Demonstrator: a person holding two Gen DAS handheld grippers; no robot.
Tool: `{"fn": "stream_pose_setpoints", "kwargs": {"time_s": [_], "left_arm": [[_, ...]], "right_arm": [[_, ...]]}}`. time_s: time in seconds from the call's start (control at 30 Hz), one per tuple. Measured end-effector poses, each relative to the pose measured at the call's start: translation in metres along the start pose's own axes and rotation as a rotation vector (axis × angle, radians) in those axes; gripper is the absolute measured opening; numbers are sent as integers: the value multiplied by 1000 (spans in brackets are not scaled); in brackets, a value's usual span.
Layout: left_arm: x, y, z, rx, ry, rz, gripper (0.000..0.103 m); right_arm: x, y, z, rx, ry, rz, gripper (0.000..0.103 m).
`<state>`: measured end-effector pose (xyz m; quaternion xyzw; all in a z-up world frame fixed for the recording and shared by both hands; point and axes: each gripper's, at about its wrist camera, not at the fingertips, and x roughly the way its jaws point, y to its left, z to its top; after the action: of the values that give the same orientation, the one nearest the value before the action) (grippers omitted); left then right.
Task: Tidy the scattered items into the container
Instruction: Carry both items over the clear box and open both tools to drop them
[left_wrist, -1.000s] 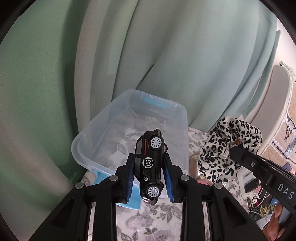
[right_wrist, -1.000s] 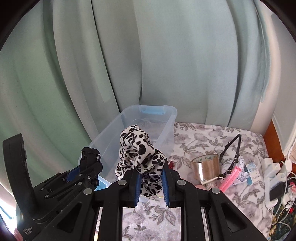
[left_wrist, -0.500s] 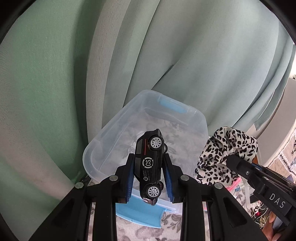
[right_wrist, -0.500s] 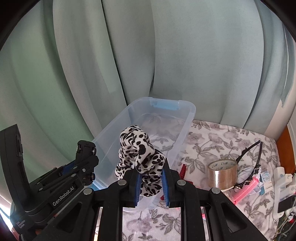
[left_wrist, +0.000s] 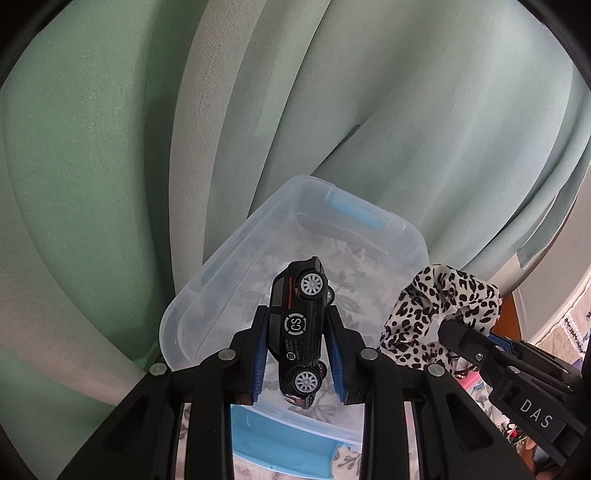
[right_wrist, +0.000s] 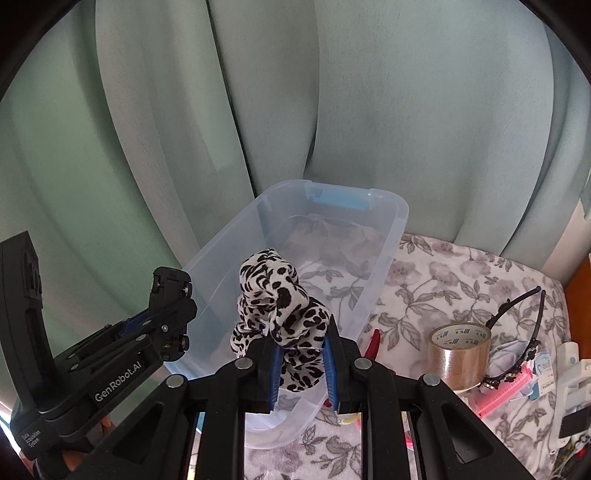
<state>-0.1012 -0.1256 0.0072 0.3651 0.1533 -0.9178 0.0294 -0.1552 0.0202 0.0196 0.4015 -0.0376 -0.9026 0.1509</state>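
Note:
My left gripper (left_wrist: 295, 325) is shut on a black toy car (left_wrist: 299, 325), held nose-up on its side above the clear plastic container (left_wrist: 221, 266). My right gripper (right_wrist: 301, 339) is shut on a black-and-white leopard-print scrunchie (right_wrist: 280, 306), hanging over the container's (right_wrist: 391, 236) near end. In the left wrist view the scrunchie (left_wrist: 436, 306) and the right gripper's finger show at the right. The left gripper's body (right_wrist: 110, 350) shows at the left of the right wrist view. The container holds nothing that I can see.
A green curtain (right_wrist: 369, 110) hangs right behind the container. On the floral cloth (right_wrist: 443, 273) to the right lie a roll of brown tape (right_wrist: 458, 354), a black headband (right_wrist: 517, 306), a pink comb (right_wrist: 506, 395) and a red item (right_wrist: 375, 341) by the container wall. A blue lid (left_wrist: 280, 443) lies under the container's near end.
Both grippers have moved forward and down toward the container, which now looks larger and more central under them. The car and the scrunchie stay gripped as before.

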Motion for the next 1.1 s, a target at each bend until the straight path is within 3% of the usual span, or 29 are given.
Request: {"fn": "stream_pose_setpoints", "kwargs": {"time_s": [0.27, 0.4, 0.53, 0.7, 1.1], "left_arm": [[13, -1, 1, -4, 25, 18, 31], [18, -3, 3, -10, 28, 24, 46], [17, -3, 3, -13, 29, 26, 52], [5, 3, 3, -14, 33, 25, 55], [-36, -10, -6, 6, 25, 15, 55]], "right_arm": [[9, 1, 4, -9, 14, -8, 24], [11, 1, 4, -7, 21, -12, 30], [13, 1, 4, -7, 33, -7, 42], [11, 2, 3, -6, 24, -3, 52], [-19, -8, -9, 37, -4, -13, 55]]}}
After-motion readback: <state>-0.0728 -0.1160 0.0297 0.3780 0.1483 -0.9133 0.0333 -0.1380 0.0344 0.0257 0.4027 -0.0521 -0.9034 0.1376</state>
